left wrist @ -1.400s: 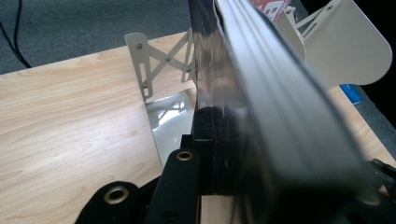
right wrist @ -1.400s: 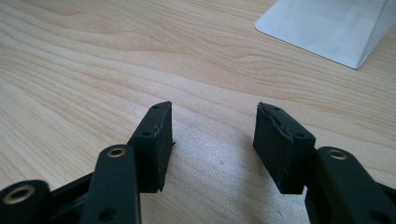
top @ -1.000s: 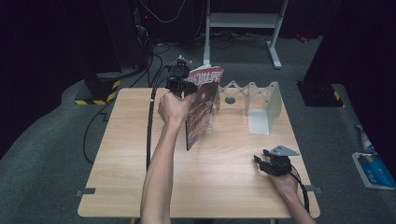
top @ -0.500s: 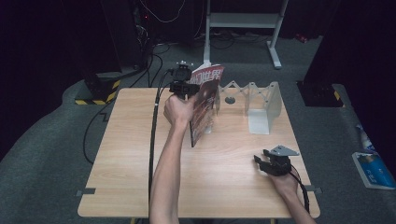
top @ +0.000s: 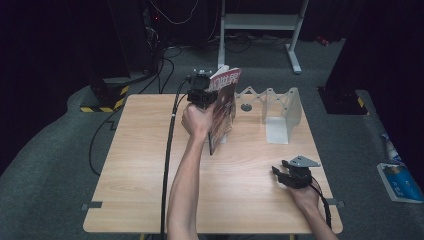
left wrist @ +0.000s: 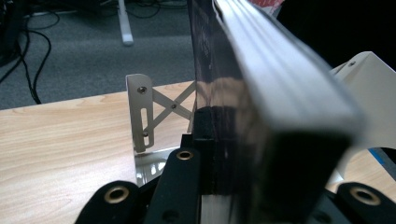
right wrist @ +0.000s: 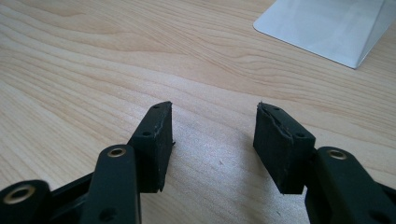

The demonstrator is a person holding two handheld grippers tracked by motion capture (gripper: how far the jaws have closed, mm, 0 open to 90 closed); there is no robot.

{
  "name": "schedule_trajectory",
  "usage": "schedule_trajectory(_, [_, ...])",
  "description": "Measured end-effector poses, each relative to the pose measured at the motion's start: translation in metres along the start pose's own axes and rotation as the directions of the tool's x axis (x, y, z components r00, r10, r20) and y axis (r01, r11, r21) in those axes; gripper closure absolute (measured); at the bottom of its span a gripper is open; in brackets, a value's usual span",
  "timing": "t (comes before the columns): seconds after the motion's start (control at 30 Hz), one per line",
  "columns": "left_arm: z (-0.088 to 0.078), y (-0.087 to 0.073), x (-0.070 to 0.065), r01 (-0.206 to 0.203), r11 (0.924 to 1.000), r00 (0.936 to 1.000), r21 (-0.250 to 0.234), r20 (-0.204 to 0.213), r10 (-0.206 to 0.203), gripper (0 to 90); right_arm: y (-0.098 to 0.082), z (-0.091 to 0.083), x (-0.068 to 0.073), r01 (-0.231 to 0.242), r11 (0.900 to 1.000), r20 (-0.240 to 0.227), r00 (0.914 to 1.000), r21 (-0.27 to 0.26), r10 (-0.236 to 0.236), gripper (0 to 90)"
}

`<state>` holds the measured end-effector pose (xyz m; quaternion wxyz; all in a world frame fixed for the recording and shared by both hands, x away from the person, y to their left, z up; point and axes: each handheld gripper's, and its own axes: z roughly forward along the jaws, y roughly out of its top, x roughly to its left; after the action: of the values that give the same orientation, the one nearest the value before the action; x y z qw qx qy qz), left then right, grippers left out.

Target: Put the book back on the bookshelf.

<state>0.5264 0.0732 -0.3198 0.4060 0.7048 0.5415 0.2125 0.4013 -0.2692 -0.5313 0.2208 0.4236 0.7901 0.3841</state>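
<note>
Above the far middle of the worktop (top: 150, 165), in the high view, the left gripper (top: 206, 95) is clamped on a book (top: 223, 107), holding it upright on edge with its lower corner at or just over the wood, just beside the white expanding book rack (top: 277, 112); that upright hold probably suits slotting it into the rack. Its cover is dark with a red top band bearing pale characters, too small to read. The right gripper (top: 287, 175) rests near the right front edge, well apart from the book, likely waiting. Along the left gripper view, the book (left wrist: 261, 70) is seen edge-on, thick, with pale blurred pages and a glossy dark cover, pinched between the black jaws; the rack's (left wrist: 142, 112) scissor links stand behind it. Down the right gripper view, the right gripper (right wrist: 212, 135) stands partly open over bare wood, holding nothing, with the rack's pale base (right wrist: 327, 25) beyond.
</note>
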Motion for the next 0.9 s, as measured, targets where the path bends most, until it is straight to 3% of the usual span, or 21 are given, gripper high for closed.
schedule_trajectory(0.37, [0.0046,-0.005,-0.0026,-0.025,0.9996,0.9996,-0.014,-0.017,0.025,82.7,0.0,-0.0001,0.0,-0.001,1.0,-0.001,1.0,-0.001,0.001,46.8])
schedule_trajectory(0.4, [0.0045,-0.0054,-0.0022,-0.043,0.9991,0.9989,-0.004,-0.016,0.043,82.6,0.0,-0.0001,0.0001,-0.001,1.0,-0.001,1.0,-0.001,0.001,46.8])
schedule_trajectory(0.63, [0.0051,-0.0062,-0.0025,-0.064,0.9972,0.9979,0.04,-0.009,0.064,81.7,0.0,0.0,0.0001,-0.001,1.0,0.0,1.0,-0.001,0.001,46.8])
schedule_trajectory(0.9, [0.0021,-0.0054,-0.0032,-0.104,0.9873,0.9944,0.12,-0.006,0.105,81.3,0.0,-0.0001,-0.0001,-0.001,1.0,-0.001,1.0,-0.003,0.001,46.8])
